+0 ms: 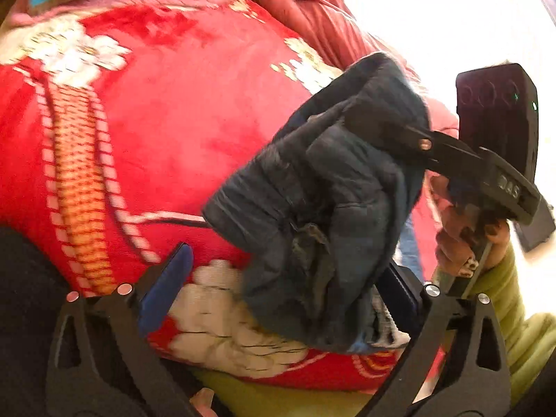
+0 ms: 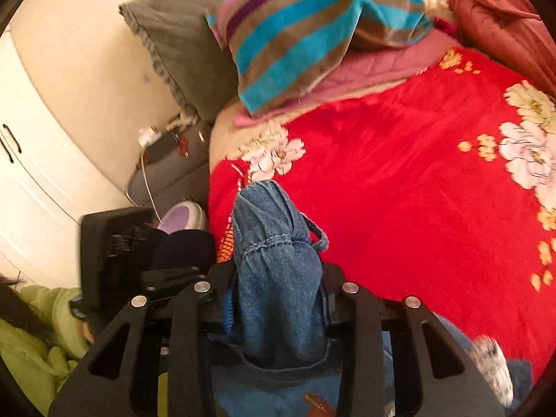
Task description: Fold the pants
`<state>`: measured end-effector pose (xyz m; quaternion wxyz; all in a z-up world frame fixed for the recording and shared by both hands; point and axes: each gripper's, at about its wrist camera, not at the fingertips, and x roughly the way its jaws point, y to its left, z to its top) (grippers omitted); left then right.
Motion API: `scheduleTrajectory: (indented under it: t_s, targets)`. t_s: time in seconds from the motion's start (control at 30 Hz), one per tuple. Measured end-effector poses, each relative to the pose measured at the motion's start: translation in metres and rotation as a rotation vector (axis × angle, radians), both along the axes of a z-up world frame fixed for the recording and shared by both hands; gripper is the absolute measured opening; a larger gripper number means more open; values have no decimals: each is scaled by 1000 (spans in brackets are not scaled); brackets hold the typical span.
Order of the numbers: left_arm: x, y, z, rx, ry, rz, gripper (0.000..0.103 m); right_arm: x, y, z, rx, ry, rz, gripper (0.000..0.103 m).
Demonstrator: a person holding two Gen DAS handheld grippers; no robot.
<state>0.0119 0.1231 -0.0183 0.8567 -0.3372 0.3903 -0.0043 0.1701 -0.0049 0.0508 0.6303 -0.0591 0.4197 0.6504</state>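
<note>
The pants are blue denim jeans (image 1: 323, 215), bunched and lifted above a red flowered blanket (image 1: 173, 121). In the left wrist view my left gripper (image 1: 278, 295) is open, its blue-padded fingers (image 1: 163, 292) spread wide, the bunched jeans hanging between them. The right gripper (image 1: 385, 121) enters from the right, shut on the top of the bundle. In the right wrist view my right gripper (image 2: 278, 299) is shut on a thick fold of jeans (image 2: 274, 264) that sticks up between its jaws, above the blanket (image 2: 399, 191).
A striped turquoise and brown towel (image 2: 312, 34) and a grey pillow (image 2: 180, 41) lie at the head of the bed. A maroon quilt (image 2: 504, 17) is bunched at the far right. A white wardrobe (image 2: 31, 173) and a nightstand with cables (image 2: 166, 160) stand left of the bed.
</note>
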Motion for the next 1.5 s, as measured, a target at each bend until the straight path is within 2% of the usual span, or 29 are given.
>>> scheduleTrajectory:
  t_s: [0.1, 0.17, 0.3, 0.37, 0.43, 0.5, 0.57, 0.7, 0.83, 0.9, 0.97, 1.03, 1.07, 1.1, 1.17, 1.2, 1.27, 1.33, 1.43, 1.5]
  targets:
    - [10, -12, 2, -70, -15, -53, 93, 5, -21, 7, 35, 18, -37, 34]
    - [17, -26, 9, -107, -35, -106, 89, 10, -37, 10, 50, 27, -66, 36]
    - [26, -66, 36, 4, -78, -204, 88, 19, -67, 15, 80, 33, -125, 40]
    - [31, -82, 45, 19, -91, -248, 88, 22, -86, 18, 97, 31, -165, 48]
    - [36, -99, 50, 48, -103, -290, 88, 24, -111, 20, 121, 37, -220, 74]
    - [40, -120, 51, 74, -106, -355, 88, 27, -137, 18, 130, 42, -301, 88]
    - [43, -140, 44, 83, -94, -426, 88, 29, -165, 14, 120, 43, -392, 89]
    - [44, -172, 24, 131, -42, -523, 88, 31, -215, -11, 50, 108, -571, 93]
    - [43, -188, 20, 232, -23, -562, 89, 23, -229, -35, -33, 167, -630, 93]
    - [42, -192, 19, 249, -19, -571, 90, 20, -224, -42, -56, 179, -619, 93]
    - [36, -192, 19, 267, -13, -574, 90, 21, -215, -53, -124, 193, -624, 93]
    - [33, -196, 17, 284, -12, -579, 90, 22, -205, -65, -145, 242, -616, 91]
    - [32, -196, 17, 290, -12, -580, 90, 20, -204, -67, -136, 257, -602, 83]
    - [31, -197, 18, 291, -11, -580, 90, 17, -199, -66, -114, 278, -574, 56]
    - [31, -196, 18, 294, -5, -576, 91, 11, -199, -54, -64, 249, -558, 48]
    - [30, -195, 18, 288, -7, -575, 91, 8, -201, -48, -39, 243, -546, 39]
    - [31, -195, 19, 281, -12, -577, 91, 1, -208, -34, 10, 200, -532, 38]
    - [31, -195, 19, 273, -16, -583, 92, -4, -211, -30, -4, 142, -539, 38]
    - [32, -196, 17, 271, -8, -589, 92, -2, -211, -44, -68, 110, -566, 38]
    - [32, -196, 16, 268, -6, -590, 92, 3, -212, -60, -111, 141, -596, 41]
